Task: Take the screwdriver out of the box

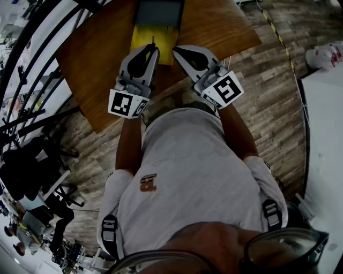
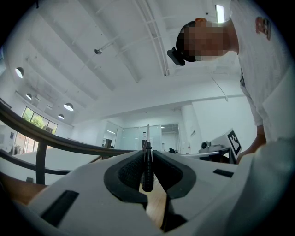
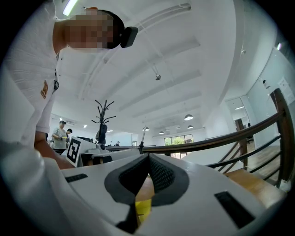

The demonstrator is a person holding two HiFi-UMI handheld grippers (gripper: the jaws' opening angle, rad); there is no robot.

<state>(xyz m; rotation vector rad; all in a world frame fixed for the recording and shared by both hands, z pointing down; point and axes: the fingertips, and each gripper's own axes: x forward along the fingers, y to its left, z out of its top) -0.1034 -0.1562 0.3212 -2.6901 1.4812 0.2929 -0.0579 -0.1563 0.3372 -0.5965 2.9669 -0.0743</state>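
Observation:
The yellow box lies on the wooden table at its far middle, with a grey part behind it. My left gripper is shut on the screwdriver, held upright over the box's near edge. Its black handle sits between the pads and its thin shaft pokes out past the fingertips. My right gripper is shut just to the right, with nothing between its pads. The right gripper view shows the box below the jaws and the screwdriver shaft to the left.
A black railing runs along the table's left side. Wood-pattern floor surrounds the table, and a white surface lies to the right. People stand far off by a coat stand.

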